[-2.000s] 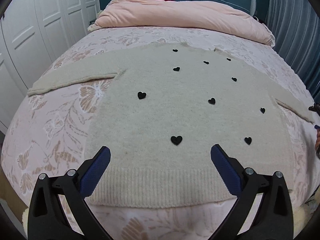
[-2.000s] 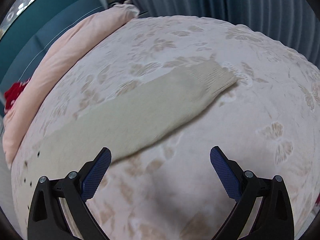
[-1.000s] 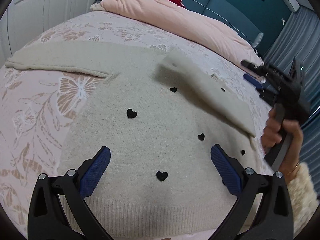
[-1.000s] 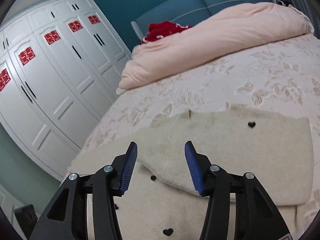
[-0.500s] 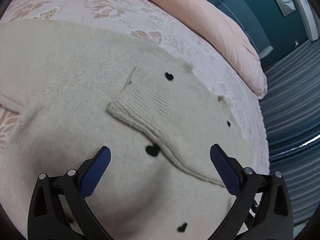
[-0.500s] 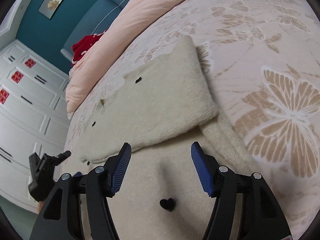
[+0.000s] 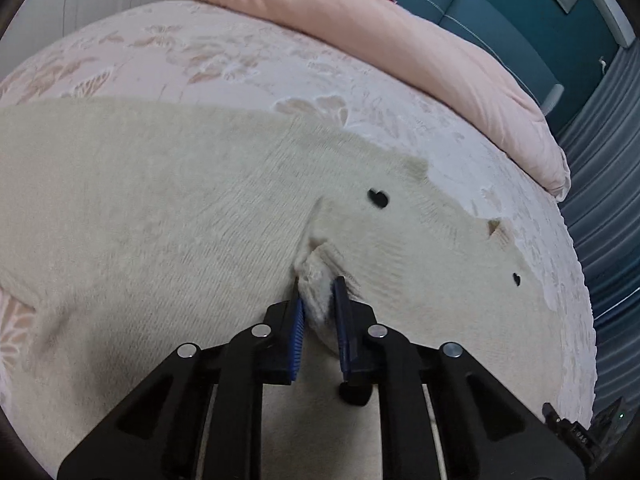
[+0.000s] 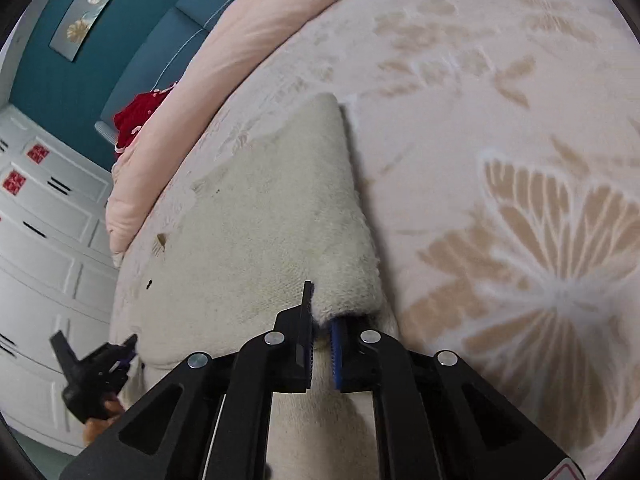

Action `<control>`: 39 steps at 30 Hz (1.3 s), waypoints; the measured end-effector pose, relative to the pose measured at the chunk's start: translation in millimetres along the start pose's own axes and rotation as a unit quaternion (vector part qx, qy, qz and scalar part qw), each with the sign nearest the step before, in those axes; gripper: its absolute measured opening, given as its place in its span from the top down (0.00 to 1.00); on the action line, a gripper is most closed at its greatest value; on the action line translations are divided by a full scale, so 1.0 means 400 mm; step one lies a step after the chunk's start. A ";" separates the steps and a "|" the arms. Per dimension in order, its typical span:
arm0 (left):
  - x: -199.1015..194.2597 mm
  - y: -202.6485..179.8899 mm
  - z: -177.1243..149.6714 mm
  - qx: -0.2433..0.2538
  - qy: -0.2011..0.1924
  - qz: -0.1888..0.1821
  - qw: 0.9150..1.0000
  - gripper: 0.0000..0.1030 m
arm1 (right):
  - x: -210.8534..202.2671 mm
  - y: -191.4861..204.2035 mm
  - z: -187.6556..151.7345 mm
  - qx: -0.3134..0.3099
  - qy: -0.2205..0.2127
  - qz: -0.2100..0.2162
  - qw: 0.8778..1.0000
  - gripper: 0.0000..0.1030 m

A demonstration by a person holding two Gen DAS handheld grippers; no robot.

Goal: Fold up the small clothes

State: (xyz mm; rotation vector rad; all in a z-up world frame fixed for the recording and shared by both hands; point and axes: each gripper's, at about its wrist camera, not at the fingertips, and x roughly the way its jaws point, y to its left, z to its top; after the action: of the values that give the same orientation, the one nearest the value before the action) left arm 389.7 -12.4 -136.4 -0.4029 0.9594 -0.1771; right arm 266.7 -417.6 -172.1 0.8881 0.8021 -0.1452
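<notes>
The cream sweater (image 7: 160, 208) lies flat on the floral bed (image 8: 520, 160); the left claw (image 7: 319, 308) has just closed, pinching a raised fold of it; the right claw (image 8: 320, 320) has just closed, pinching its folded-over sleeve edge; beyond the sweater a pink duvet (image 7: 360, 20) lies bunched, a red garment (image 8: 136, 116) behind it.

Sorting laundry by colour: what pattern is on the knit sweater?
Cream knit sweater with small black hearts, clearest in the left wrist view.

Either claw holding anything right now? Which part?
Both. Left claw pinches the folded-in sleeve's cuff end on the cream sweater. Right claw pinches the sweater's folded edge.
</notes>
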 end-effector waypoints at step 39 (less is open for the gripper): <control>-0.512 0.876 0.254 -0.283 -0.178 0.142 0.932 0.90 | -0.058 0.267 -0.478 -0.305 -0.008 -0.134 0.943 0.15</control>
State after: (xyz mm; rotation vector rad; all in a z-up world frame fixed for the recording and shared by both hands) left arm 346.7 398.8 -73.0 -0.7885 0.6847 0.4378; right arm 188.0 -212.1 -158.4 0.1904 0.8818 -0.1309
